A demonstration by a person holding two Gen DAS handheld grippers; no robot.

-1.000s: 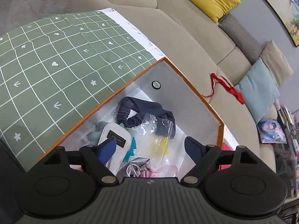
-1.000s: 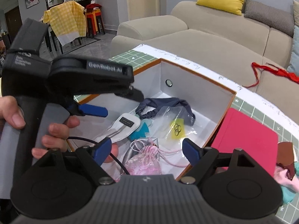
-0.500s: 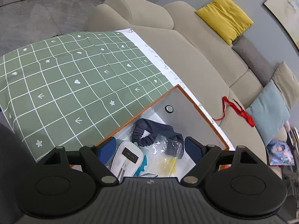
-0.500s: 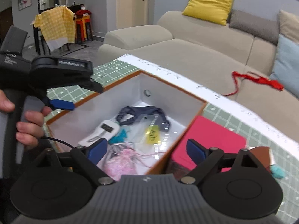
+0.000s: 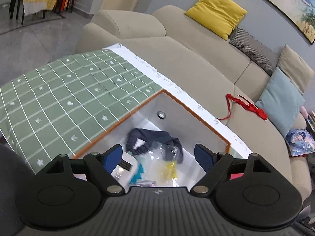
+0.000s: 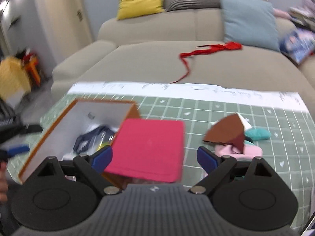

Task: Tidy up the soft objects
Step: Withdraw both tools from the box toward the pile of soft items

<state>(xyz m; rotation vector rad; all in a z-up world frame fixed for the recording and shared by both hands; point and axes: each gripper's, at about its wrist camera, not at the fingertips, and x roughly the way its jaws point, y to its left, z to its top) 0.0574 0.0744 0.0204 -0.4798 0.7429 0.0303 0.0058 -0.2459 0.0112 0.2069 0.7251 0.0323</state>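
Beside the box point(image 6: 45, 137), the right gripper point(image 6: 154, 158) has swung away toward the soft pile point(image 6: 242, 139). Its jaws have just been opening, wide and empty. The left gripper point(image 5: 158, 157) has lifted above the box, open and empty too. Next comes another pickup, probably.

Counts, table & sofa
1 box point(image 6: 49, 129), 1 red cloth point(image 6: 149, 147), 1 ribbon point(image 6: 208, 51), 4 cushions: 1 yellow point(image 5: 216, 13), 1 blue point(image 5: 279, 102), 1 grey point(image 5: 254, 49), 1 beige point(image 5: 295, 66).

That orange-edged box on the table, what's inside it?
In the box: a dark blue scrunched headband, a clear plastic bag holding something yellow, a white item and something teal. The gripper's body hides the box's near end.
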